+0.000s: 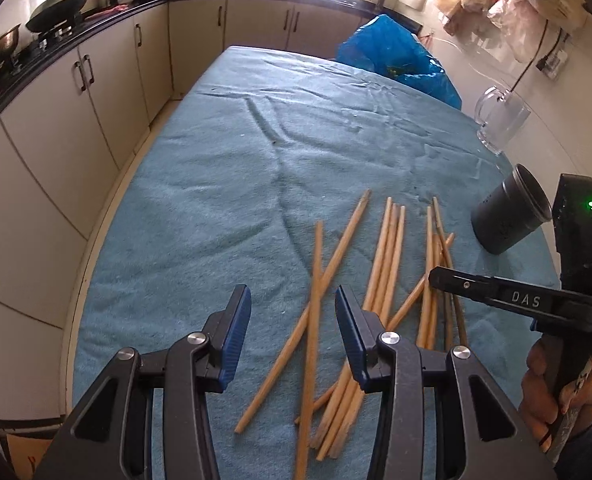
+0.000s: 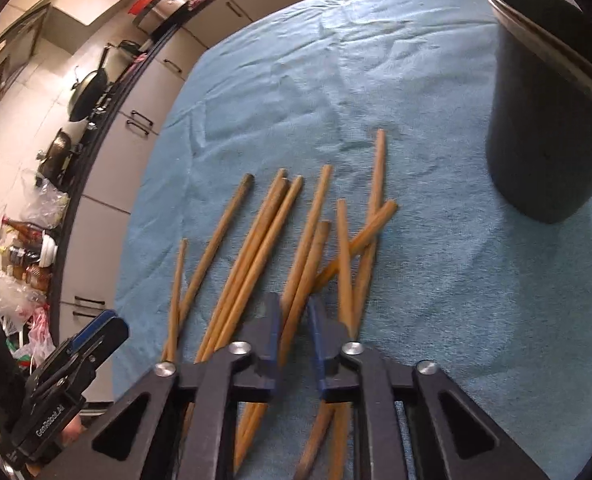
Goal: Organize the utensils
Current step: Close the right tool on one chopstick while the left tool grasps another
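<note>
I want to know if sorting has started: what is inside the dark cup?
The dark cup stands upright on the blue towel, and its visible inner wall looks bare; its bottom is hidden. All visible chopsticks lie on the towel.

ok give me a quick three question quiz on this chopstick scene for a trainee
1. True or false: the dark cup already holds several chopsticks.
2. Which gripper has its jaws closed on chopsticks?
A. left gripper
B. right gripper
C. both
3. Fill the gap: the chopsticks lie on a blue ____ that covers the table.

Key
1. False. No chopsticks show in the cup; they lie scattered beside it.
2. B. The right gripper's jaws are nearly together with chopsticks between them; the left gripper's jaws stand apart above the pile.
3. Towel.
</note>
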`<move>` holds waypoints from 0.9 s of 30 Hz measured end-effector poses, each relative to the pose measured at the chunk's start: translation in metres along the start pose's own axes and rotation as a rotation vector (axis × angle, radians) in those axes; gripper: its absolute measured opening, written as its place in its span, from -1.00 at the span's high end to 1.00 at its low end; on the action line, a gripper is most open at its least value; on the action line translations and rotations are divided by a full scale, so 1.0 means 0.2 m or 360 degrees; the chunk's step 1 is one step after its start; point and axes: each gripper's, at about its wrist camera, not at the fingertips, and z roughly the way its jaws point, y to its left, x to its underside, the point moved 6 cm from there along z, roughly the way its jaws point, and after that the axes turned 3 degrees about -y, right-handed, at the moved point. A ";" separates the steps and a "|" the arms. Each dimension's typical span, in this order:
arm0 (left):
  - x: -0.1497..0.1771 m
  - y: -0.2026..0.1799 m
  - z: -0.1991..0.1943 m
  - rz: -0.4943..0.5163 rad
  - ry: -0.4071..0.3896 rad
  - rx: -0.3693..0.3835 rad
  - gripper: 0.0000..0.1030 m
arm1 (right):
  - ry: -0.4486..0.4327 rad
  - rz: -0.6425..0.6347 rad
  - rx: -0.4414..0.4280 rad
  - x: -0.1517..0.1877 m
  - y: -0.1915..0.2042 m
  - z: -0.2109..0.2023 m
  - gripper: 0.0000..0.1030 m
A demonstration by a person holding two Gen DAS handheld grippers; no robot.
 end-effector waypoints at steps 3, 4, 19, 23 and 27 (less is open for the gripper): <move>-0.04 -0.07 0.04 0.0059 0.0026 0.0036 0.18 | -0.0040 -0.0014 -0.0010 0.00 -0.01 -0.05 0.80; -0.06 -0.10 0.07 0.0086 0.0034 0.0044 0.18 | -0.0057 -0.0012 -0.0010 0.00 -0.01 -0.07 0.80; -0.09 -0.52 0.47 0.0487 0.0293 0.0109 0.76 | -0.0265 -0.0059 0.0019 0.06 -0.08 -0.33 0.81; -0.14 -0.46 0.48 0.0448 0.0248 0.0033 0.79 | -0.0269 -0.0077 -0.0004 0.06 -0.07 -0.34 0.81; -0.15 -0.44 0.48 0.0456 0.0265 0.0046 0.84 | -0.0295 -0.0108 -0.0013 0.06 -0.06 -0.36 0.81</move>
